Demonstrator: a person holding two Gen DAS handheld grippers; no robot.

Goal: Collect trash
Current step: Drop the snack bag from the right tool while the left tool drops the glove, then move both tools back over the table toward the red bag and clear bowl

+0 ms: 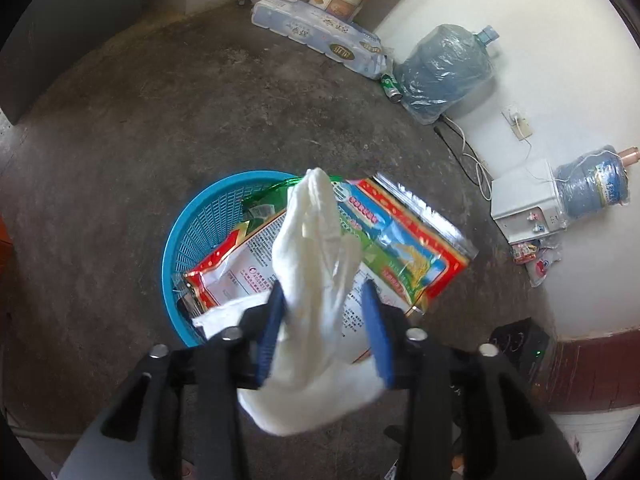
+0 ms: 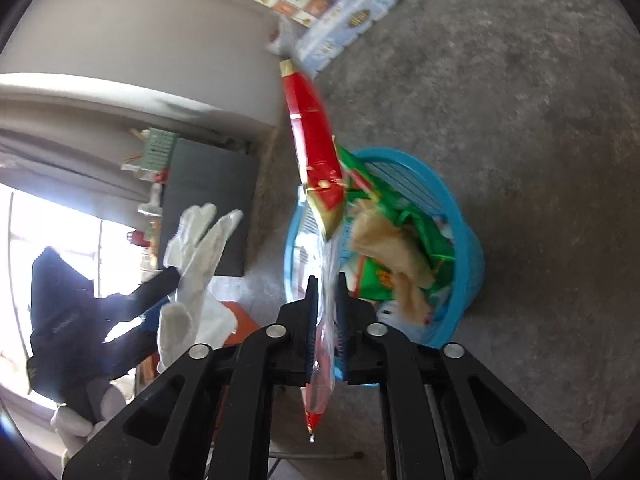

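Left wrist view: left gripper [image 1: 326,300] sits above the blue basket [image 1: 188,240], jaws standing apart with a white glove [image 1: 316,248] draped between them. Left pad looks in contact with the cloth; right pad stands clear of it, so nothing is clamped. My read: it's parted over the basket so the glove falls in. Glove's tip hangs over the basket's middle, above a large red-and-green food bag [image 1: 400,240] that lies across the basket's far rim and sticks out past it.

Right wrist view: right gripper [image 2: 325,300] is just beside the basket's near rim, jaws narrowly apart, with a thin red-and-clear wrapper [image 2: 316,140] standing edge-on in the gap. Can't tell if the pads press it; frame is blurred there. Wrapper points up and over the basket, likely held by one end so the rest clears the rim. Basket already holds green packets and a tan crumpled paper [image 2: 384,240].

Judgement: both pieces are at the drop stage.
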